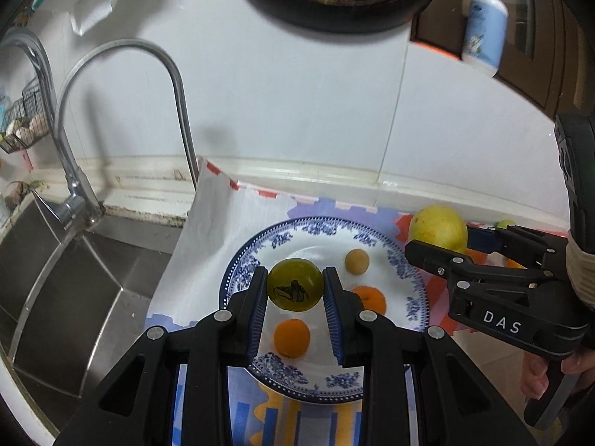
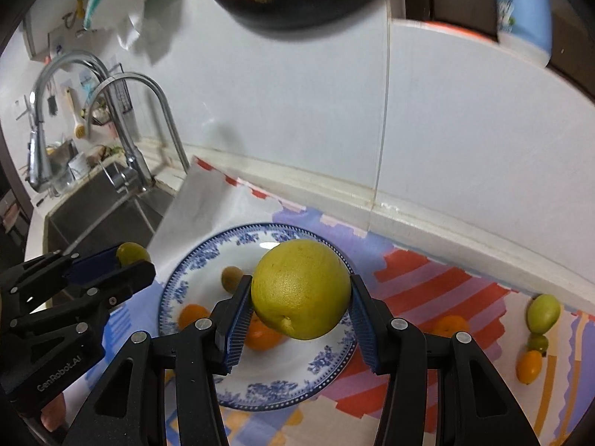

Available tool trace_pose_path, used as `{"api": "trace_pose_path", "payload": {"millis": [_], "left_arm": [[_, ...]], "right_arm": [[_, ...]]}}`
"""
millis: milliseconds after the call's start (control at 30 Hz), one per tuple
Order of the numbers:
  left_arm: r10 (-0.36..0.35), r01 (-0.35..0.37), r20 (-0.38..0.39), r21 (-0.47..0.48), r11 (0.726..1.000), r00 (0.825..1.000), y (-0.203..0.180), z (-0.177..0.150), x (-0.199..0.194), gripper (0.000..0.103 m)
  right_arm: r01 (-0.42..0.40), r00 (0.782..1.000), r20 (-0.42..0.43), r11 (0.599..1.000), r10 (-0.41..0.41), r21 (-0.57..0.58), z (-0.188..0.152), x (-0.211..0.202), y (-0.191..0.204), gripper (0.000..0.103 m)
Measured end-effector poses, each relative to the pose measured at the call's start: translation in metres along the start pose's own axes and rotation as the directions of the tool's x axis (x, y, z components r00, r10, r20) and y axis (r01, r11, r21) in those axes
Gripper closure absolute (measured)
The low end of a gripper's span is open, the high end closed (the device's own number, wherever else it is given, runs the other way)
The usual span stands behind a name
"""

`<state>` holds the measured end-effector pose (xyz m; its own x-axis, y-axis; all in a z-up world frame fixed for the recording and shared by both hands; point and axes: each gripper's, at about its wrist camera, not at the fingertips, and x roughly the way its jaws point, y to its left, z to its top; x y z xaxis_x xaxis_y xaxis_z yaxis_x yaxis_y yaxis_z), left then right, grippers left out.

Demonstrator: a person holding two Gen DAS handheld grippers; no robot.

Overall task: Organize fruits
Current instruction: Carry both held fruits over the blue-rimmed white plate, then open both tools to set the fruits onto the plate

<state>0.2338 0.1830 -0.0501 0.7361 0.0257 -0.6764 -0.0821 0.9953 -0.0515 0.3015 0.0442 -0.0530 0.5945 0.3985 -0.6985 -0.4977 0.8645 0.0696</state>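
Left gripper (image 1: 295,290) pinching small green fruit (image 1: 295,284) w/ dark mark on skin, held above blue-patterned plate (image 1: 238,271), prob. for drop-off there. Right gripper (image 2: 300,306) clamped on large yellow-green citrus (image 2: 301,288), also over plate, likely next in. Already on plate: two orange fruits, one tan. More fruit (image 2: 543,312) loose on striped cloth (image 2: 446,290), well apart to right. Legible: "DAS" on right gripper body, "GenRobot.AI" on left.

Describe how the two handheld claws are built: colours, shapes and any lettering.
Both are matte black plastic linkages with angular cut-outs and silver rivet pivots. Each finger carries a blue ribbed pad. The left claw shows white "GenRobot.AI" lettering on its body in the right wrist view; the right claw shows white "DAS" in the left wrist view. No cables visible.
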Motion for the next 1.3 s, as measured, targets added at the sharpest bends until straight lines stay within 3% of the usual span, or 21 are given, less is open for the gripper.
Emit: {"api": "trace_pose_path", "payload": {"millis": [367,733,1300], "left_arm": [[-0.010,0.009,-0.087,-0.002,1.000,0.996,0.000,-0.005,0.039,0.073],[-0.014,0.016,-0.152,0.006,1.000,0.988,-0.004,-0.014,0.065,0.073],[-0.033,0.034,-0.161,0.002,0.999,0.986,-0.003,-0.014,0.069,0.073]], "right_arm": [[-0.005,0.997,-0.075,1.000,0.006,0.025,-0.007,0.046,-0.013,0.052],[-0.014,0.992,-0.124,0.999,0.020,0.049,-0.015,0.067,-0.021,0.052],[-0.032,0.986,-0.163,0.997,0.043,0.068,-0.019,0.077,-0.022,0.052]]}}
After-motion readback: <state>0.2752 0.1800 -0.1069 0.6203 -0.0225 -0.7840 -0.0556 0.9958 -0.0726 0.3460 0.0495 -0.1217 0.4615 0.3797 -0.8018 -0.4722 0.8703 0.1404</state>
